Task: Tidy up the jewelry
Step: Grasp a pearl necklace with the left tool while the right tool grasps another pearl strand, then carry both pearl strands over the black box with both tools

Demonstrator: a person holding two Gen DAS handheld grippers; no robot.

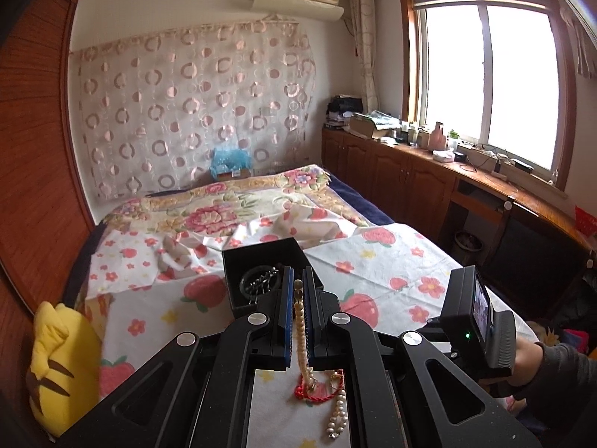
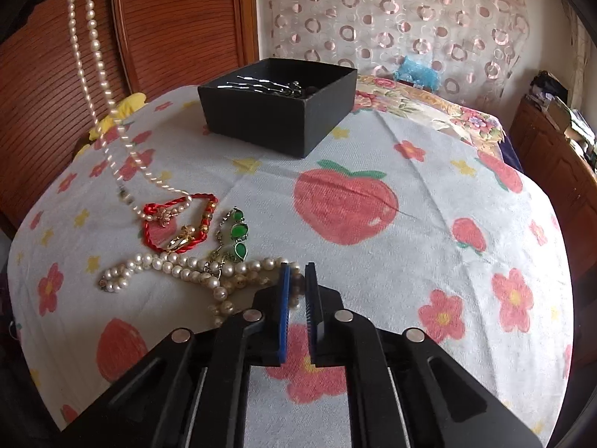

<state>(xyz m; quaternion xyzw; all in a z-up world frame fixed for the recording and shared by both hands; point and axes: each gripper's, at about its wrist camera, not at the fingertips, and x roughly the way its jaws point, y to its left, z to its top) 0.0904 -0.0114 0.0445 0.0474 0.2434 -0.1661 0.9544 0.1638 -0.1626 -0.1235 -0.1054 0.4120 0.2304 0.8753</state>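
My left gripper (image 1: 297, 280) is shut on a long pearl necklace (image 1: 300, 326), lifted above the bed. In the right wrist view the necklace (image 2: 97, 60) hangs from the upper left, its lower end touching the red cord bracelet (image 2: 175, 222). The black box (image 2: 278, 102) holds hairpins and dark jewelry; it also shows in the left wrist view (image 1: 266, 265), just beyond the left fingertips. My right gripper (image 2: 296, 272) is nearly shut around dark beads at the edge of a jewelry pile: a pearl bracelet (image 2: 164, 263) and a green-stone piece (image 2: 238, 231).
The bed has a strawberry-print sheet (image 2: 429, 205). A yellow plush toy (image 1: 61, 366) lies at the left bed edge. A wooden wardrobe (image 1: 33, 130) stands left; wooden cabinets (image 1: 410, 175) with clutter run under the window at right.
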